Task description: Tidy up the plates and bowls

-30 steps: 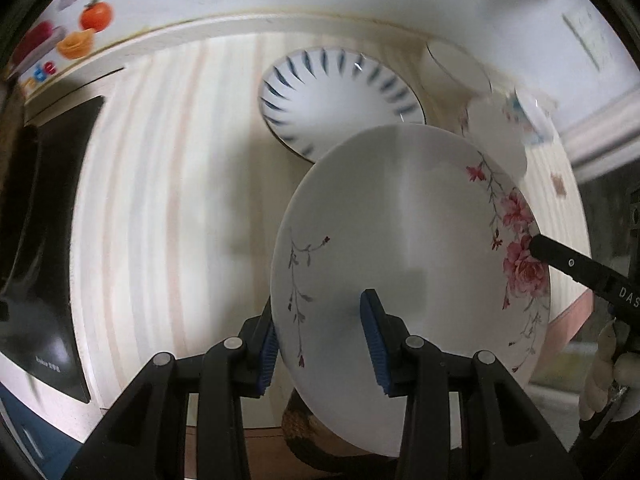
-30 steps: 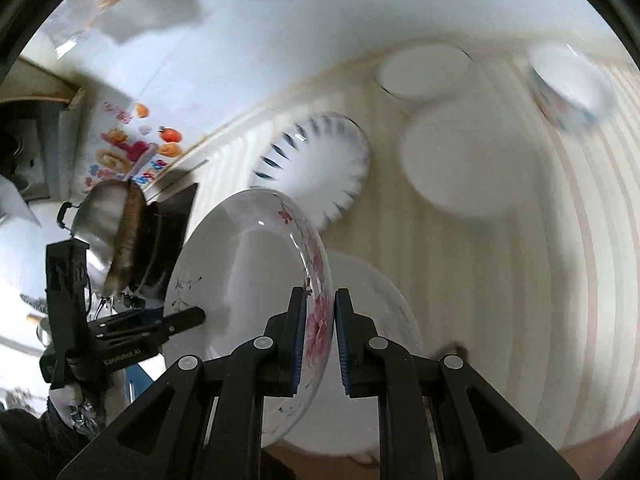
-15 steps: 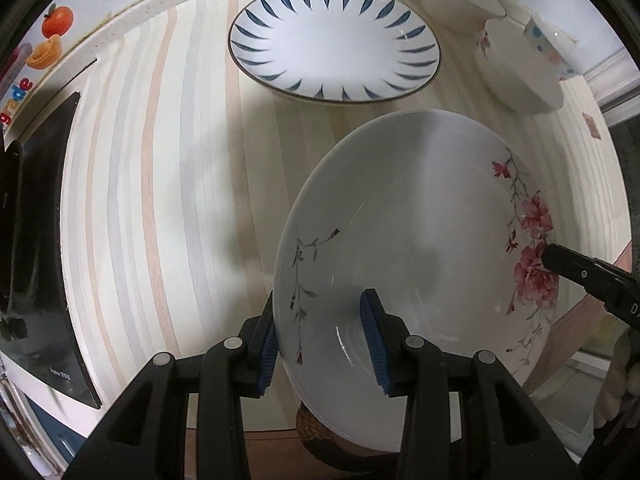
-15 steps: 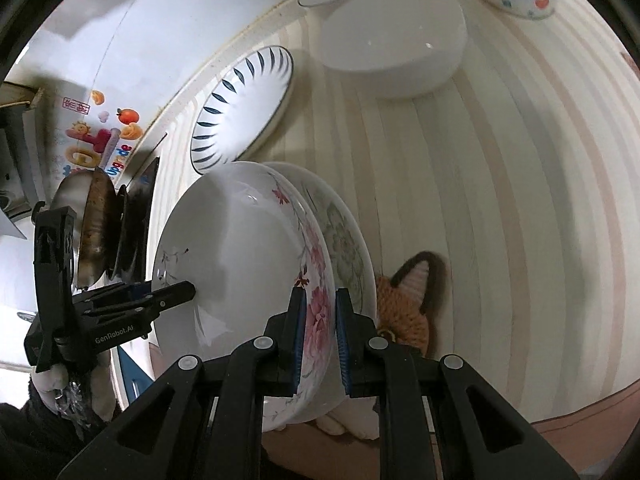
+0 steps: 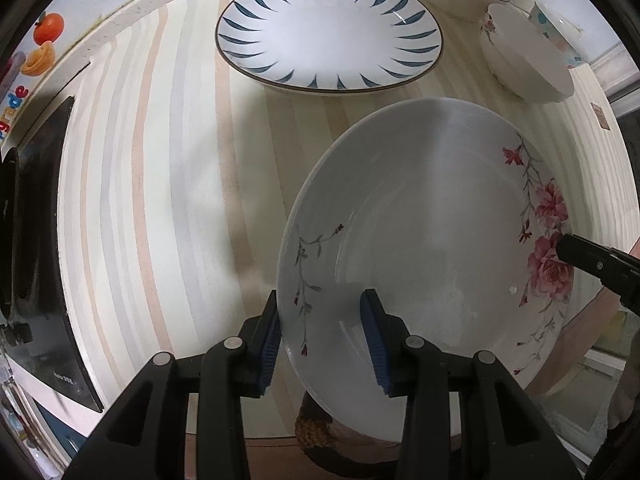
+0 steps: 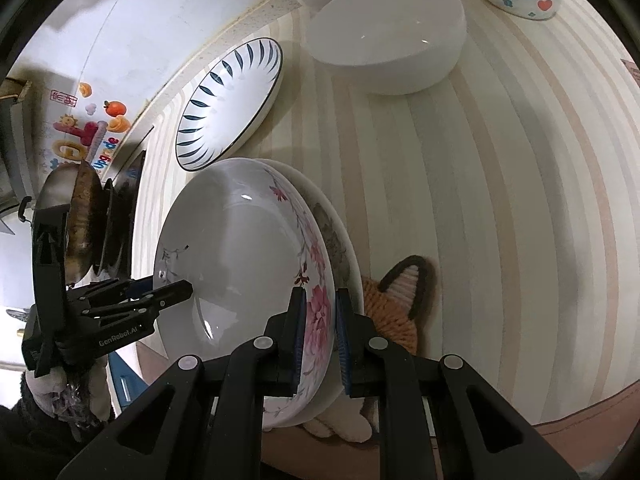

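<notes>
Above the striped worktop (image 5: 168,184), both the left tongs (image 5: 322,336) and right tongs (image 6: 320,336) clamp opposite rims of a rose-patterned plate (image 5: 432,248), held just over another plate (image 6: 340,248), near a blue-leaf plate (image 5: 328,32).

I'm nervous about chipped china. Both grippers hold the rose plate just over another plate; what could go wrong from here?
1. The rose plate hangs tilted against the plate underneath; set down unevenly, the rims could knock and chip.
2. The right gripper pinches only the rim and the left gripper only the opposite edge; if one lets go first, the plate may swing or slip.
3. The knitted cat coaster lies partly under the stack, so it may sit crooked.
</notes>
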